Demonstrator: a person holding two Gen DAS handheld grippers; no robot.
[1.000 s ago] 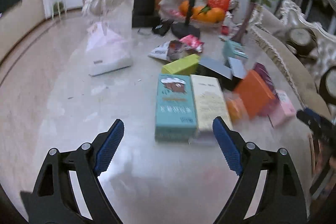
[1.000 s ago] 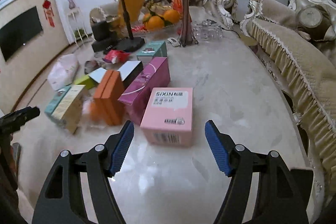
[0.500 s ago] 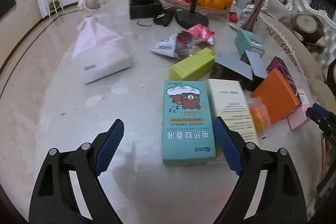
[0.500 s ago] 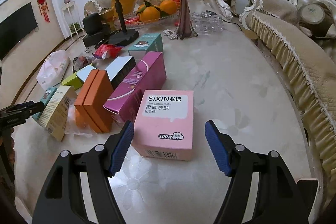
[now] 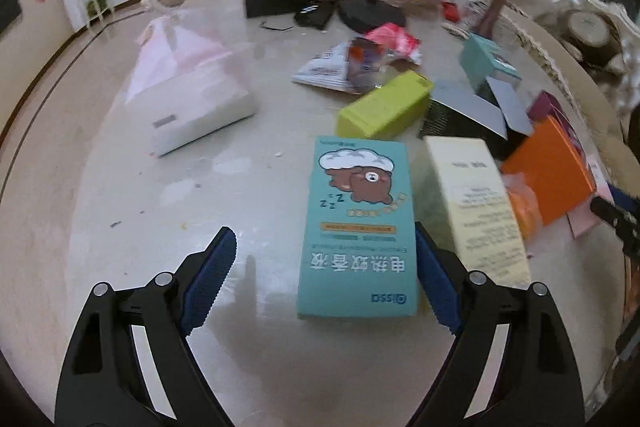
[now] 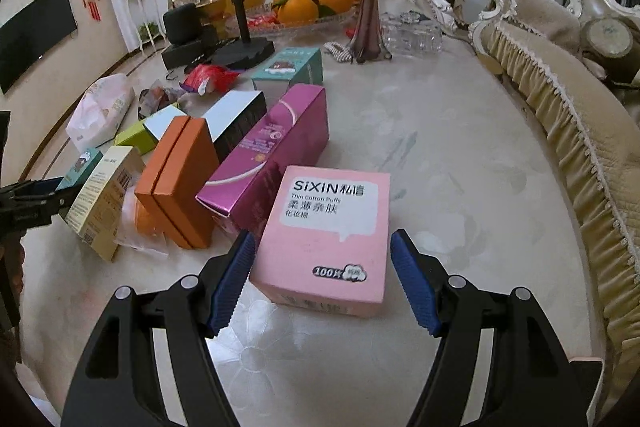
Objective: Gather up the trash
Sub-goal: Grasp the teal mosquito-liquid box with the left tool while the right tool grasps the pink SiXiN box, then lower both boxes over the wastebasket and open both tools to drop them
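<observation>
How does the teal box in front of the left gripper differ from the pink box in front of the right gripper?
The teal box is long and narrow with a sleeping-bear cartoon; the pink box is squarer with a white label reading SiXiN. The teal box lies off-centre in the left gripper, against its right finger; the pink box sits centred in the right gripper. Both lie flat on the table, between open jaws, not gripped.

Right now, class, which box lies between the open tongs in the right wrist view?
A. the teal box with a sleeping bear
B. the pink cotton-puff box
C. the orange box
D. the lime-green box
B: the pink cotton-puff box lies flat on the table between the blue pads of the right tongs, which stand open on either side of it without pressing on it.
</observation>
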